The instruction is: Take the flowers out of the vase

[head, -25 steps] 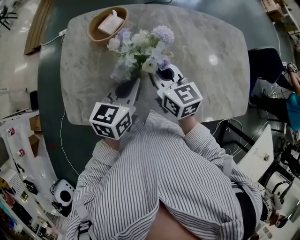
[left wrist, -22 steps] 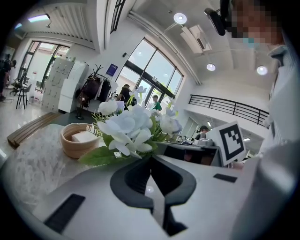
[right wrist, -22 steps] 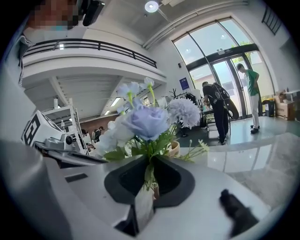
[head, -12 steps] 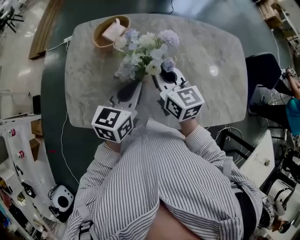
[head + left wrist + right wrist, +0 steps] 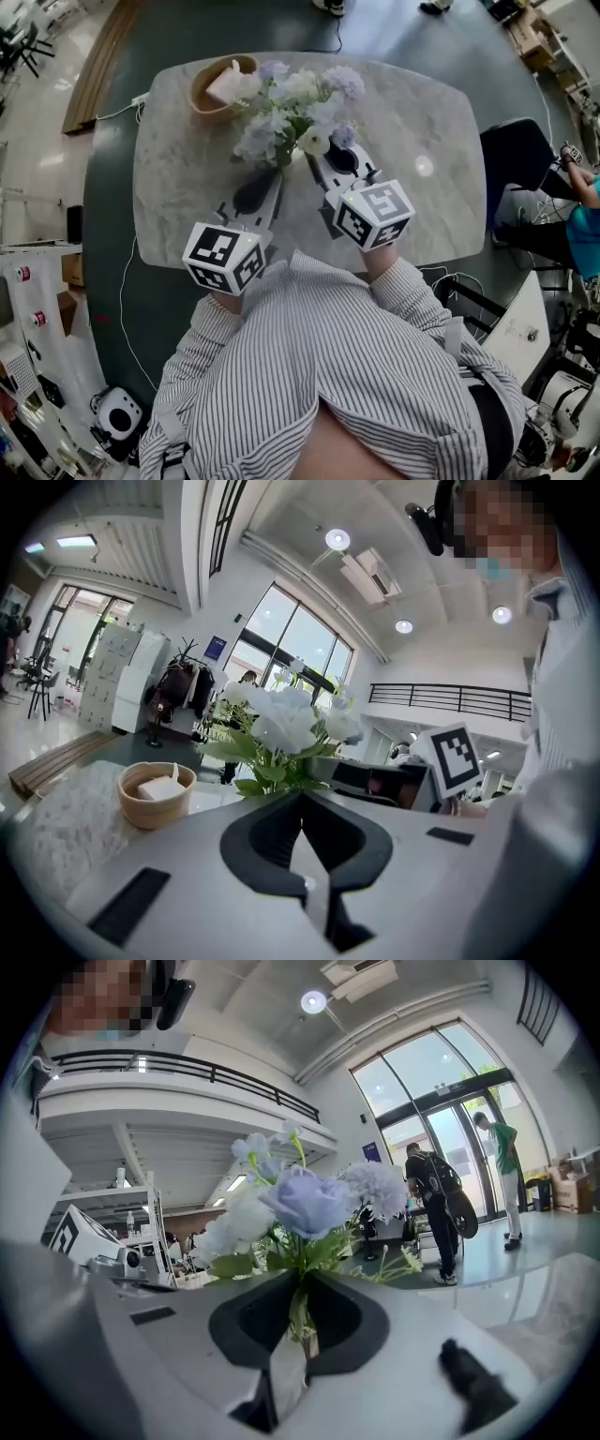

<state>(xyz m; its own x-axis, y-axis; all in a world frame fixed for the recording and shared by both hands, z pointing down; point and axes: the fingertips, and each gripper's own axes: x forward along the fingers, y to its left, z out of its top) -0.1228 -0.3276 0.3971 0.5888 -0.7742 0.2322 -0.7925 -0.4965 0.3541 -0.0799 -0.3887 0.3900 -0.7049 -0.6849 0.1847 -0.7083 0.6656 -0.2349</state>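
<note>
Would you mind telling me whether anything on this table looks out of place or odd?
Nothing is spilled or broken. One oddity: the bouquet is clamped by its stems in the right gripper, with the left gripper shut at its leaves, yet no vase shows beneath it on the table.

The head view looks steeply down onto the grey marble table (image 5: 187, 187). Left gripper view and right gripper view face nearly level, close behind the white and lilac flower bunch (image 5: 295, 108), which all three share.
</note>
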